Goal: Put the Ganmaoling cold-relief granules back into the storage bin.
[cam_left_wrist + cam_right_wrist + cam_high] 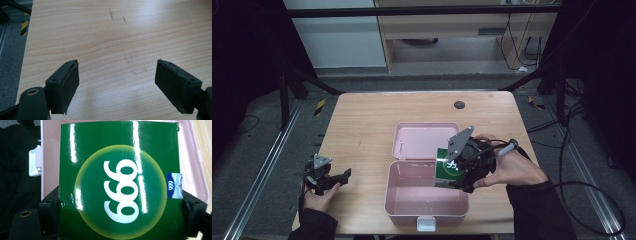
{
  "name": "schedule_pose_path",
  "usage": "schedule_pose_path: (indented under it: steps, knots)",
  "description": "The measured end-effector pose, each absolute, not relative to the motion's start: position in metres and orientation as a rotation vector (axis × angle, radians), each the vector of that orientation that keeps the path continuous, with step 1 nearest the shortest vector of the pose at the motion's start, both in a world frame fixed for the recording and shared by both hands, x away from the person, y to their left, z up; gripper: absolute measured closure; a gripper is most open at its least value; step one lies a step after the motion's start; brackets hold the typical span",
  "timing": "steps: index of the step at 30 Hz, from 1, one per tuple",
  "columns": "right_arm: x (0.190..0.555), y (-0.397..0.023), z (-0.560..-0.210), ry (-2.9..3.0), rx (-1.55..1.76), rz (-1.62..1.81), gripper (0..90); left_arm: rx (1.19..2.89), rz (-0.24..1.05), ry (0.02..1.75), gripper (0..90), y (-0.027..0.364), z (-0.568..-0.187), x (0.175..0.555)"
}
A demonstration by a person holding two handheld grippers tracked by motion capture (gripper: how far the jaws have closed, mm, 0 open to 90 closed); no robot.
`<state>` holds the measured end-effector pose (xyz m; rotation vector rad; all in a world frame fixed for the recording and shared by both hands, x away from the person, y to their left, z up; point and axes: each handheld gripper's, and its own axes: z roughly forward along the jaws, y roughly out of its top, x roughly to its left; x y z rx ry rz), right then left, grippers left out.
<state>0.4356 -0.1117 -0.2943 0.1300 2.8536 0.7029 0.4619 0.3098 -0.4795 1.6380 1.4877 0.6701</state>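
Note:
A green carton (447, 169) with a yellow disc and white "999" print hangs over the right edge of the open pink box (412, 206), held in my right gripper (451, 172). In the right gripper view the green carton (120, 182) sits clamped between both jaws, with the pink box (197, 170) behind it. The box lid (424, 141) lies flat behind the base. My left gripper (343, 177) rests at the table's left front, held in a hand. Its jaws stand wide apart over bare wood, my left gripper (116, 86) holding nothing.
A wooden table (362, 120) carries the box near its front middle. A small black disc (459, 105) lies near the far edge. The white latch (426, 223) of the box points at the front edge. Cables trail on the floor at the right.

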Motion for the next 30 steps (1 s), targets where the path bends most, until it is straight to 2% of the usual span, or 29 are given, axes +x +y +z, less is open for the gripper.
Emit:
schedule_pose_path:
  steps: [30]
  knots:
    - [0.437,-0.093,-0.338,2.953,0.066,0.622,16.1,1.633,0.672,1.486,18.6,0.310,-0.479,0.462]
